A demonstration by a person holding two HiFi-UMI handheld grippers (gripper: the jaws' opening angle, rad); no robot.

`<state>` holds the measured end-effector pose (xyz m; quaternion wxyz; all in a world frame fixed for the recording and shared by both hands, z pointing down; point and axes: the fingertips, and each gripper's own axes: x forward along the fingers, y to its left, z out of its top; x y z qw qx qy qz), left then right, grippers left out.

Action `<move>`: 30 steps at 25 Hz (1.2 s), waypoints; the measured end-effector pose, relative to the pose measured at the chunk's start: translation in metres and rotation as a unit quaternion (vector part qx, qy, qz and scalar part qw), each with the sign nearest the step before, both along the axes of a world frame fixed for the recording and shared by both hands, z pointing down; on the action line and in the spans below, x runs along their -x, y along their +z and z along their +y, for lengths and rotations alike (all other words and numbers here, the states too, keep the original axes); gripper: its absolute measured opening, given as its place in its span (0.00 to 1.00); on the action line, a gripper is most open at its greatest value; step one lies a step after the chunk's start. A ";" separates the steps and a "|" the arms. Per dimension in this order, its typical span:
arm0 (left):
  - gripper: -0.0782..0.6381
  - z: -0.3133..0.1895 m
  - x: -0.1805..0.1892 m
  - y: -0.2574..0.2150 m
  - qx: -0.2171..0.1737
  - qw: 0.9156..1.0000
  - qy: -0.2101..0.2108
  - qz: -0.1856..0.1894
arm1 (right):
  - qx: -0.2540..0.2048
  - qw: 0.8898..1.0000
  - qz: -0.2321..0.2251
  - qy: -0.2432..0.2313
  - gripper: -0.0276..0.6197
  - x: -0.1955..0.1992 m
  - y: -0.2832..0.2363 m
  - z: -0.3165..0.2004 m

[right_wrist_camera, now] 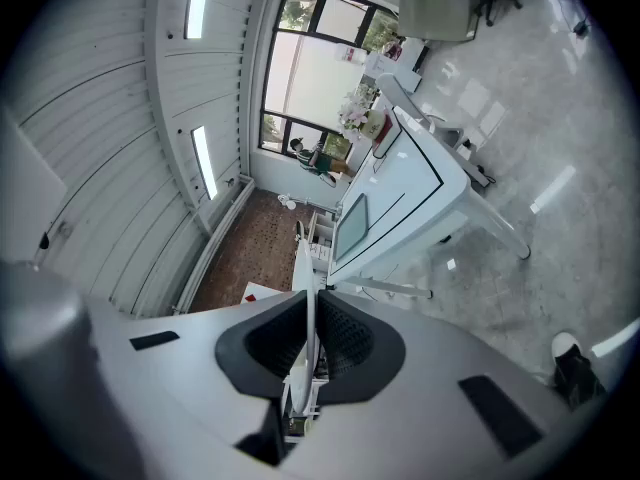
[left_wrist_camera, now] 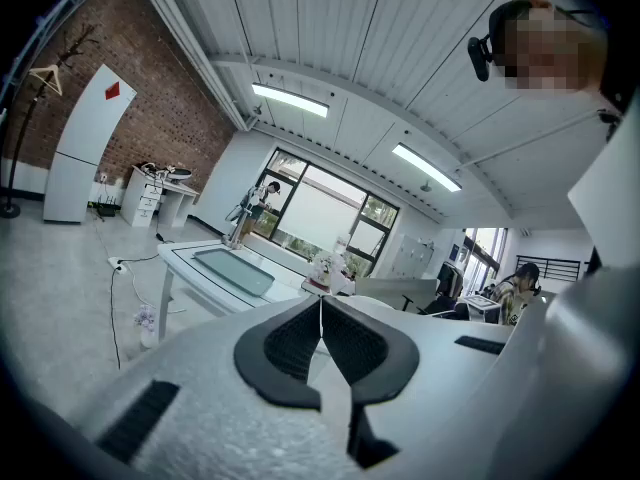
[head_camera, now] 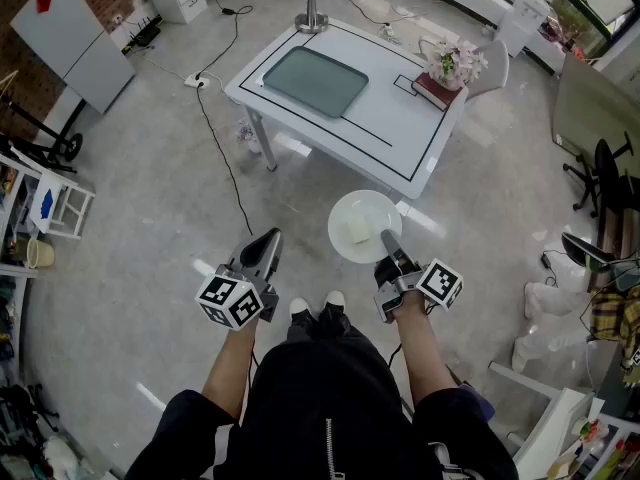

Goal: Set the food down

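Observation:
A white plate (head_camera: 362, 226) carries a pale block of food (head_camera: 357, 230) and hangs over the floor in front of the person's feet. My right gripper (head_camera: 386, 238) is shut on the plate's near rim. The right gripper view shows that plate (right_wrist_camera: 301, 263) edge-on as a thin white line, pinched between the dark pads of the right gripper (right_wrist_camera: 308, 303). My left gripper (head_camera: 271, 238) is held out beside it at the left, apart from the plate. Its pads (left_wrist_camera: 300, 340) meet with nothing between them, so the left gripper (left_wrist_camera: 321, 313) is shut and empty.
A white table (head_camera: 400, 138) stands a step ahead, with a green tray (head_camera: 315, 80) on its left half and a book with a flower pot (head_camera: 447, 66) at its far right corner. A cable (head_camera: 222, 148) runs across the floor on the left. Shelves and chairs line the room's edges.

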<state>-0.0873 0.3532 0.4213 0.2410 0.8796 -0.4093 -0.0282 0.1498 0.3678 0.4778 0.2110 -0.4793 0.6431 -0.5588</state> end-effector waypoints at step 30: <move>0.12 -0.006 -0.029 -0.001 -0.011 0.999 -0.035 -0.025 | -0.012 0.999 -0.017 -0.042 0.08 -0.019 0.003 -0.022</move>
